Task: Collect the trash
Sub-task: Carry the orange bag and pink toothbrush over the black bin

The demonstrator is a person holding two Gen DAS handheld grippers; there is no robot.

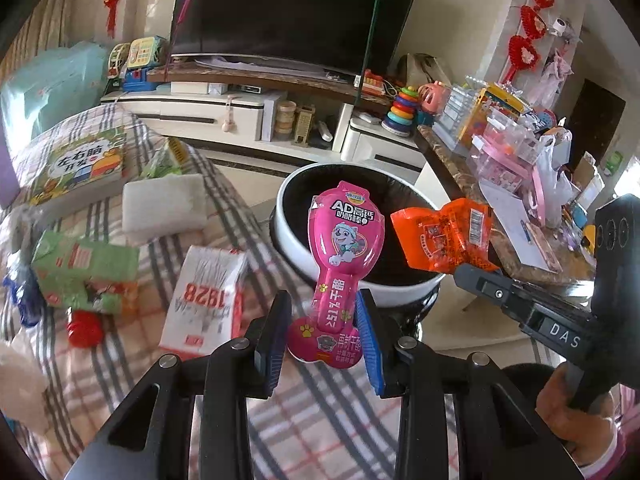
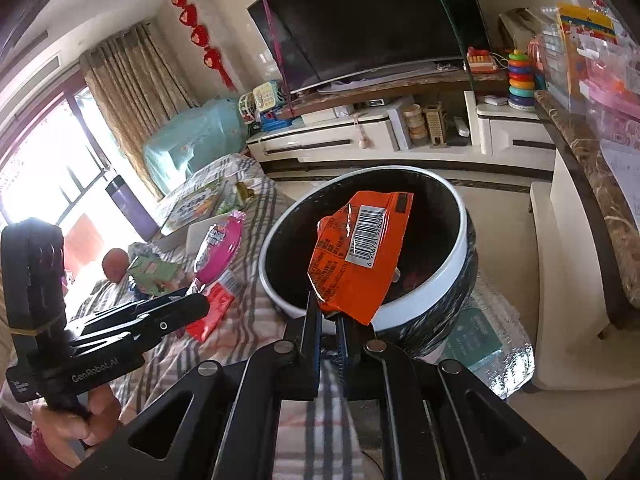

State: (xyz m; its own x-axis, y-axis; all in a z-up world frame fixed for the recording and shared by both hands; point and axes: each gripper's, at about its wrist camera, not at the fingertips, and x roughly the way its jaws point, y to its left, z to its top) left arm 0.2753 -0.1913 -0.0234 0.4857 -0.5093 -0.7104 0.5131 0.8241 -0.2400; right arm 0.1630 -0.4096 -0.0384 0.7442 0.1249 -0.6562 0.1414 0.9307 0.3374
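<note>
A pink spoon-shaped snack package (image 1: 344, 256) is clamped at its narrow lower end between the blue-padded fingers (image 1: 276, 344) of the left gripper (image 1: 322, 336). The package stands upright out of the jaws, and its wide printed top rises ahead of the tips, in front of the near rim of the round bin (image 1: 288, 196), which is lined in black. In the right wrist view the same pink package (image 2: 220, 248) is seen to the left of the bin (image 2: 464, 240), above the checked cloth (image 2: 248, 320).

The right gripper (image 2: 328, 316) is closed on the lower edge of an orange wrapper (image 2: 352, 252). The wrapper is held tilted up and forward from the tips, with its barcode side towards the camera, and it is seen against the dark opening of the bin. In the left wrist view the orange wrapper (image 1: 440, 236) is seen just right of the pink package, apart from it, at the bin's right rim; the right gripper (image 1: 472, 272) enters there from the lower right, held by a hand (image 1: 572, 416).

To the left of the left gripper, on the checked cloth (image 1: 200, 392), a white pack marked 1928 (image 1: 206, 300), a green carton (image 1: 80, 272) and a white folded pad (image 1: 164, 208) are lying, all apart from the jaws. Further left and ahead, a picture book (image 1: 80, 164) lies.
</note>
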